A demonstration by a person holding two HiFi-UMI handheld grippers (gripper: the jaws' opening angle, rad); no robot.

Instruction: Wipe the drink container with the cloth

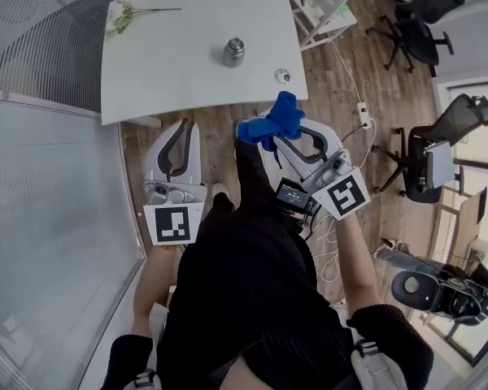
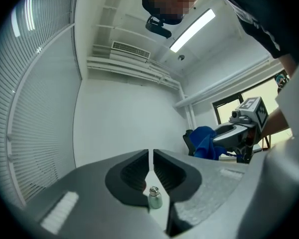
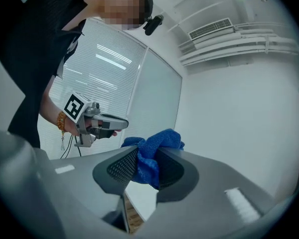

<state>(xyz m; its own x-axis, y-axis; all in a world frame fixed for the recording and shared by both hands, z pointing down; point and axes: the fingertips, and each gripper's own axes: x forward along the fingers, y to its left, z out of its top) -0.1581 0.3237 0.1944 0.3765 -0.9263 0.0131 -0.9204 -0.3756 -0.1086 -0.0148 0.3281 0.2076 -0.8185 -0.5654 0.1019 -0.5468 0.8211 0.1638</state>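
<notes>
The drink container [image 1: 233,52] stands upright on the white desk [image 1: 154,71], upper middle of the frame, well apart from both tools. The right hand-held gripper [image 1: 270,136] is clamped on the blue cloth [image 1: 278,119]. The left hand-held gripper [image 1: 184,128] has its jaws together on nothing. It should probably open to steady the container low down while the cloth's loose bunch rubs its side.
</notes>
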